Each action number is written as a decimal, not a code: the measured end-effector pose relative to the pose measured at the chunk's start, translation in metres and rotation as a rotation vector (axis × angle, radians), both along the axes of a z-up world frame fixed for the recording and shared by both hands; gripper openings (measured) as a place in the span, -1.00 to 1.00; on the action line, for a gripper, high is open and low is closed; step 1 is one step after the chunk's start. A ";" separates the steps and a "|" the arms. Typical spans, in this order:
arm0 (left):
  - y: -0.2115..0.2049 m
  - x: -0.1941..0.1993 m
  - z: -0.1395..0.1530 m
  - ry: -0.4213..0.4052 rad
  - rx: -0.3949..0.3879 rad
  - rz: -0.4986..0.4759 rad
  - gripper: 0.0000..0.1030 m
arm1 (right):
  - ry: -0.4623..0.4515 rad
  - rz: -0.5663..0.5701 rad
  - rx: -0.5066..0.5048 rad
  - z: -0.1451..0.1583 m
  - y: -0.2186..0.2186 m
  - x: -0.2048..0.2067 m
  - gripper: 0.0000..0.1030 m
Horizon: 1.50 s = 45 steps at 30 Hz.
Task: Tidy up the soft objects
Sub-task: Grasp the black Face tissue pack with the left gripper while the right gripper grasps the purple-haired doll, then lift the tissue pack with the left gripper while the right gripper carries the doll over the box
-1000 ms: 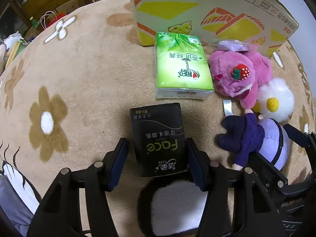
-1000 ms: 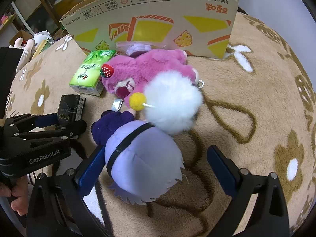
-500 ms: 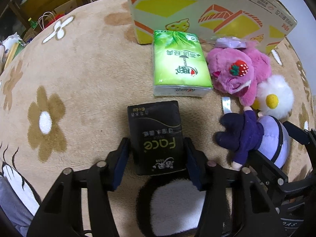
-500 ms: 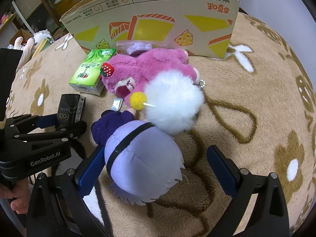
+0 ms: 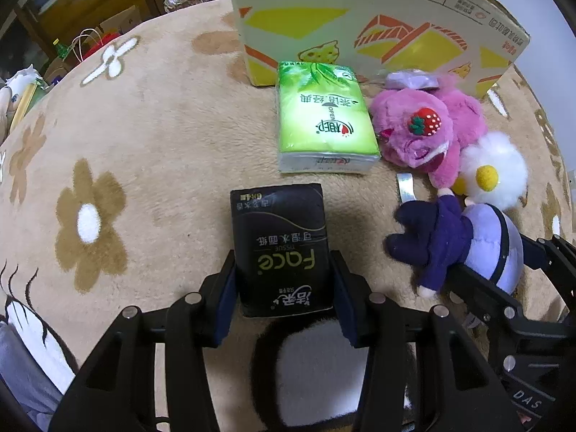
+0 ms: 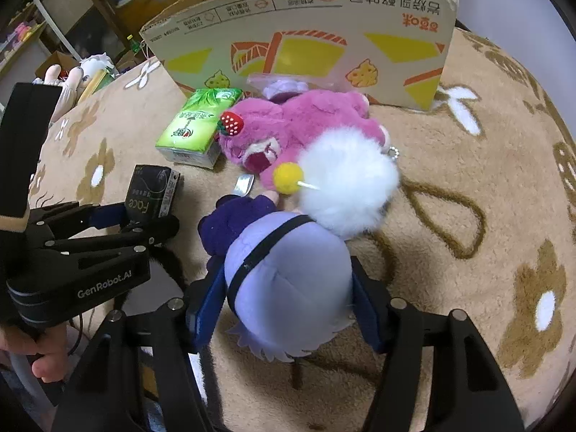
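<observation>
My left gripper (image 5: pixel 284 288) is shut on a black tissue pack (image 5: pixel 280 244) lying on the beige rug; it also shows in the right wrist view (image 6: pixel 151 194). My right gripper (image 6: pixel 286 306) is shut on a lavender plush doll (image 6: pixel 288 280) with a dark purple sleeve; the doll also shows in the left wrist view (image 5: pixel 478 241). A green tissue pack (image 5: pixel 324 122), a pink plush bear (image 5: pixel 428 129) with a strawberry and a white fluffy ball (image 5: pixel 493 172) lie beyond. A cardboard box (image 6: pixel 306 39) stands at the back.
A small silver strip (image 5: pixel 405 187) lies between the packs and the toys. A lavender item in plastic (image 6: pixel 284 88) rests against the box. The flower-patterned rug (image 5: pixel 126 144) stretches to the left. Furniture and clutter (image 5: pixel 90 18) stand beyond its far edge.
Both grippers have closed: the left onto the black tissue pack, the right onto the lavender doll. The objects have hardly moved.
</observation>
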<state>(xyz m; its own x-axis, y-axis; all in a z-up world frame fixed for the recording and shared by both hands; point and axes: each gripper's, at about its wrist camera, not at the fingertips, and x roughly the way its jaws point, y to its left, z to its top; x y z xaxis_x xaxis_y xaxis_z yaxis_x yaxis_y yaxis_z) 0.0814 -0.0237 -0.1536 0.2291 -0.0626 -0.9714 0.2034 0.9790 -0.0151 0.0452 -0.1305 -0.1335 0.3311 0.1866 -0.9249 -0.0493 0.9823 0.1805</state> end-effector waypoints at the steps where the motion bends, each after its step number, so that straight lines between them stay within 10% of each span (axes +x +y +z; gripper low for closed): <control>1: 0.000 -0.002 0.002 -0.004 -0.002 0.003 -0.11 | -0.012 0.000 -0.004 0.003 0.000 -0.001 0.29; 12: 0.006 -0.022 0.041 -0.132 -0.017 0.026 -0.11 | -0.197 -0.008 -0.061 0.044 -0.004 -0.014 0.29; 31: 0.010 -0.054 0.137 -0.629 -0.032 0.045 -0.11 | -0.565 -0.095 -0.081 0.117 -0.028 -0.032 0.29; 45: 0.001 -0.040 0.175 -0.794 -0.029 0.005 -0.11 | -0.686 -0.129 -0.049 0.137 -0.038 0.004 0.29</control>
<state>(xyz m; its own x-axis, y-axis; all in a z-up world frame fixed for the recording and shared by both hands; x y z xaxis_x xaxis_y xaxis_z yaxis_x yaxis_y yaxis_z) 0.0416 -0.0226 0.0211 0.8531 -0.0827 -0.5151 0.1596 0.9814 0.1066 0.0496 -0.1688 0.0037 0.8602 0.0696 -0.5052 -0.0186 0.9943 0.1055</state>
